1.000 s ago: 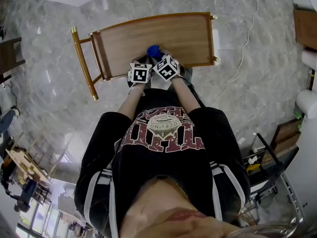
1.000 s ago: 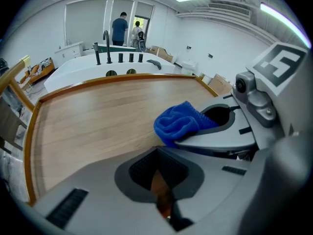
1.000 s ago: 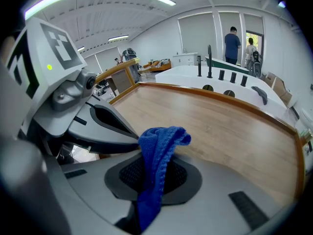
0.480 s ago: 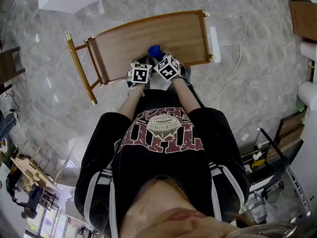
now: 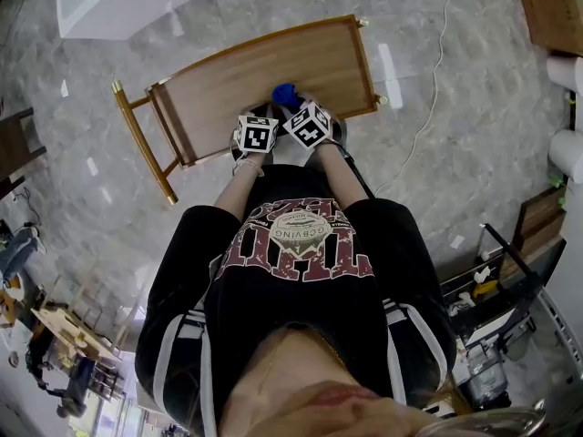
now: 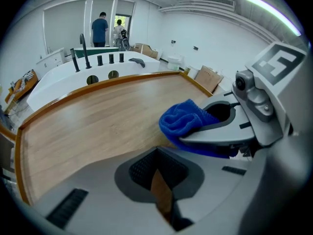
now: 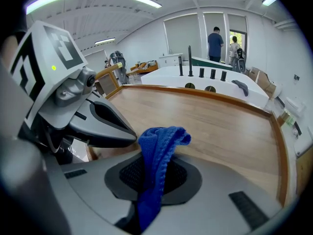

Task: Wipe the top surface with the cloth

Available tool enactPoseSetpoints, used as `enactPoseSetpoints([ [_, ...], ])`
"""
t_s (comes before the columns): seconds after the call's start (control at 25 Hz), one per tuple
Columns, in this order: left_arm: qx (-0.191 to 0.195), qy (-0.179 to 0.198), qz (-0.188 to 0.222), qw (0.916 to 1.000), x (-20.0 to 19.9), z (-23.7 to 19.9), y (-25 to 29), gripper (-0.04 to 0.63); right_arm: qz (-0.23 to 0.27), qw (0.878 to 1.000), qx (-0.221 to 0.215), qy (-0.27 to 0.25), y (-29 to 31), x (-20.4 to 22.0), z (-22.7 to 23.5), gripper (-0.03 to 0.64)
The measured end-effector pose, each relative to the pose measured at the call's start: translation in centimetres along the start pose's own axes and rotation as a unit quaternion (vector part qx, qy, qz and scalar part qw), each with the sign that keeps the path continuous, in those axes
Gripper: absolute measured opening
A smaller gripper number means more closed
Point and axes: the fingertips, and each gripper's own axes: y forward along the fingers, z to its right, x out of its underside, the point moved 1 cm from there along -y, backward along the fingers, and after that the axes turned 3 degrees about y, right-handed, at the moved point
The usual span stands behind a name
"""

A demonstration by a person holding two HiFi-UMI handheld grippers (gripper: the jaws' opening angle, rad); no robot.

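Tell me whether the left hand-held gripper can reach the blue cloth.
Probably yes: the cloth, clamped in the right hand-held gripper, sticks out beside the left hand-held gripper, nothing between, but the left's jaws are shut.

Black T-shirt (image 5: pixel 305 340), maroon print (image 5: pixel 301 242), white-striped sleeves (image 5: pixel 175 358), grey left gripper (image 6: pixel 157 155), grey right gripper (image 7: pixel 155 156)

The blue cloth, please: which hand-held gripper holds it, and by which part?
The right hand-held gripper grips the blue cloth by a bunched fold.
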Motion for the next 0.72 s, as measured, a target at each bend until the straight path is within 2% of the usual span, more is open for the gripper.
enactPoseSetpoints([
  [0.72,0.038,0.064,-0.008,0.9972,-2.8,4.1,2.5,0.046,0.005,0.997,0.048,0.054,-2.9,2.5,4.7,0.056],
])
